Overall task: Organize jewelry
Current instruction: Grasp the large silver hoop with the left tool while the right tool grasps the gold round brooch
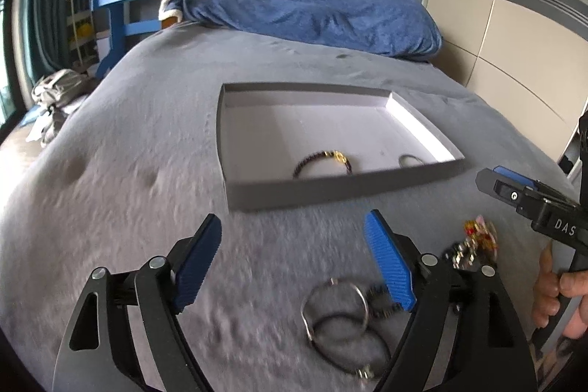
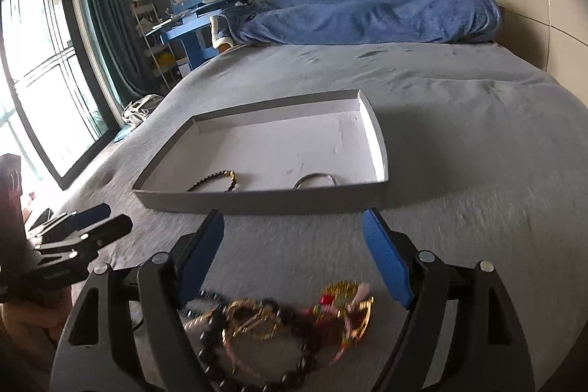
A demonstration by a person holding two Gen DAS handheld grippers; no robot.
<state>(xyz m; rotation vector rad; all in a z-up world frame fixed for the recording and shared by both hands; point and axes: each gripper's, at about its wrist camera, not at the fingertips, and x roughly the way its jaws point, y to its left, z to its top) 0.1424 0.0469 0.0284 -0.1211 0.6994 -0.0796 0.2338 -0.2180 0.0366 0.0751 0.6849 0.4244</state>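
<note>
Lighting: soft daylight, moderate brightness, from the window (image 2: 44, 68) at 9 o'clock in the right wrist view; panes blown out white. Shadows: faint, diffuse on the bed (image 2: 459, 135). Blur: jewelry pile (image 2: 290, 326) at 6 o'clock smeared; rings (image 1: 338, 315) likewise. Distortion: strong fisheye bowing, black corners in both views.

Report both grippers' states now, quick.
Left gripper: open, holding nothing, above the silver bangle.
Right gripper: open, holding nothing, above the dark bead bracelet.
</note>
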